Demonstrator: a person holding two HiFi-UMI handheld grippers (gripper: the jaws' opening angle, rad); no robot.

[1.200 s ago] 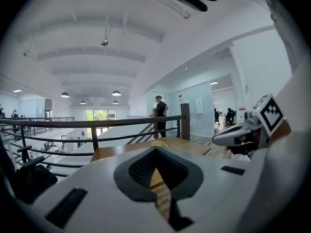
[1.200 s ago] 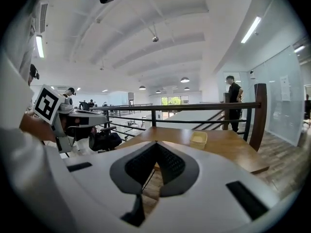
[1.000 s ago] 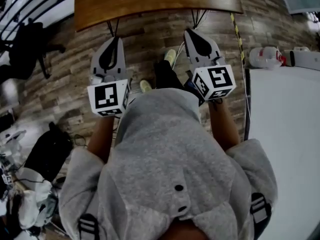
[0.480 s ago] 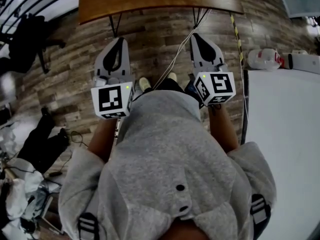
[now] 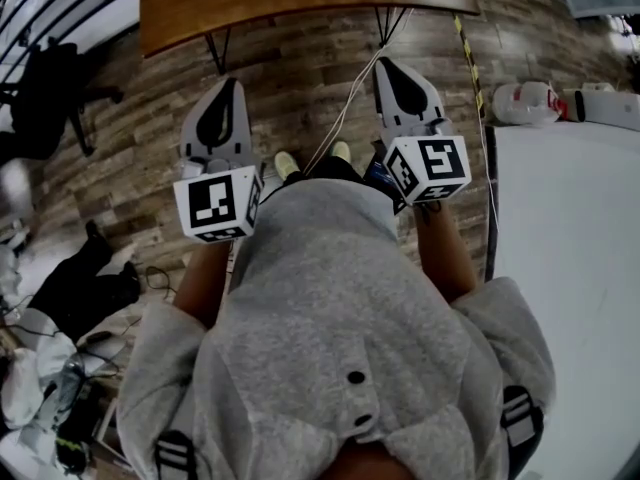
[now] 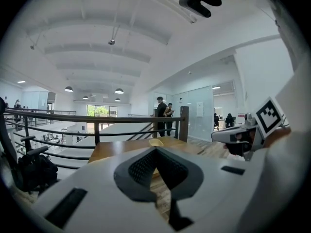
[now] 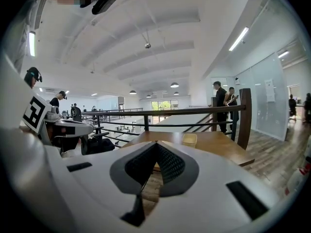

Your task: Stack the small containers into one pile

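Tongs of left gripper (image 5: 228, 82) and right gripper (image 5: 386, 64) together, empty — table (image 5: 300, 8) edge ahead, open floor (image 5: 290, 78) between.

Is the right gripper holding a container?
No: the right gripper has its jaws shut on nothing, and the containers sit on the table ahead.

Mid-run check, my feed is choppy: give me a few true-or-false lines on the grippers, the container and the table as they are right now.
1. The left gripper and the right gripper both have their jaws together with nothing between them. True.
2. The right gripper carries a container. False: the yellowish container sits on the wooden table ahead, apart from both grippers.
3. Both grippers hang over the table top. False: in the head view they are above the plank floor, short of the table's edge.
4. A railing runs behind the table. True.
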